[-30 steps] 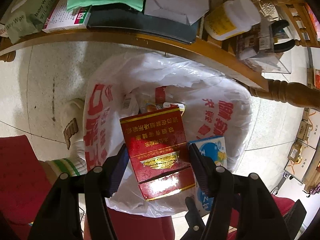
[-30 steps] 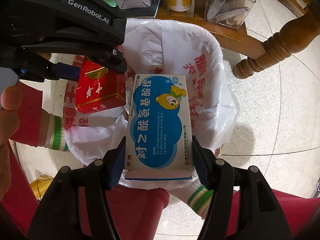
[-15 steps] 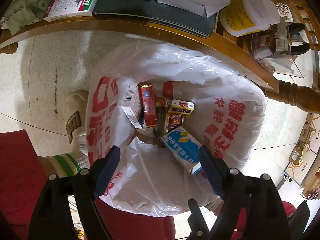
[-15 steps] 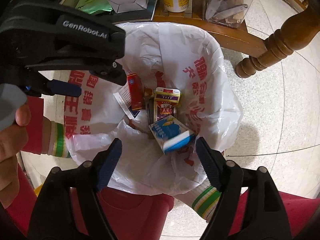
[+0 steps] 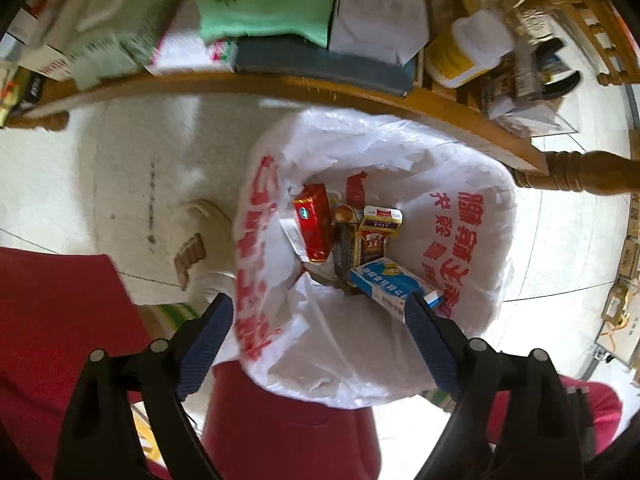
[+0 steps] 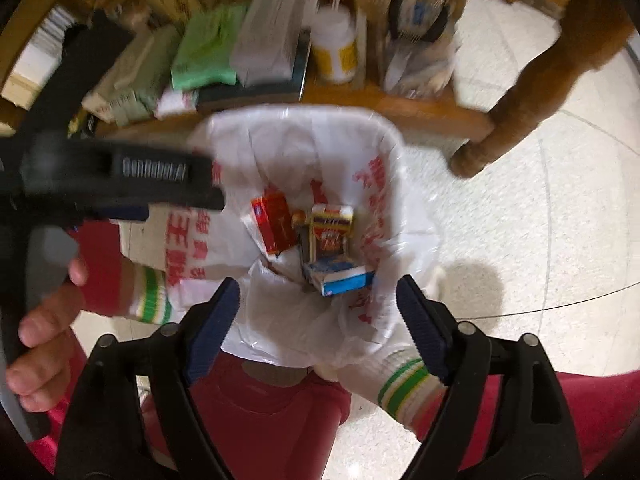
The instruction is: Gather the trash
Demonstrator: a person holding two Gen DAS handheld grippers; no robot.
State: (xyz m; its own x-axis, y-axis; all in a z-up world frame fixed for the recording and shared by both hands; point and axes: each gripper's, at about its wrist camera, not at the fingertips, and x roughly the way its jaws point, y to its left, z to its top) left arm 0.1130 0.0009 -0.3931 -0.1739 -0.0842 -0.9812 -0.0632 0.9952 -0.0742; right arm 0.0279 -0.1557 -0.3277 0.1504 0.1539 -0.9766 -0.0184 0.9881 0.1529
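A white plastic bag with red lettering (image 5: 472, 236) lines a bin on the floor; it also shows in the right wrist view (image 6: 384, 184). Inside it lie a red carton (image 5: 314, 222) (image 6: 276, 222), a blue and white medicine box (image 5: 394, 286) (image 6: 344, 276) and a yellow and red box (image 5: 376, 232) (image 6: 330, 228). My left gripper (image 5: 320, 320) is open and empty above the bag's near rim. My right gripper (image 6: 318, 304) is open and empty above the same rim. The left gripper's body (image 6: 120, 176) crosses the left of the right wrist view.
A low wooden shelf (image 5: 360, 96) behind the bin holds a green pack (image 5: 264, 4), a white box (image 5: 380, 4), a white and yellow bottle (image 5: 468, 48) and other packs. A turned wooden leg (image 5: 580, 176) stands to the right. Red trouser legs and a striped sock (image 6: 404, 380) flank the bin.
Both grippers opened and dropped the red carton and the blue box into the bag. Since then both have pulled back and up, and the views are blurred by motion.
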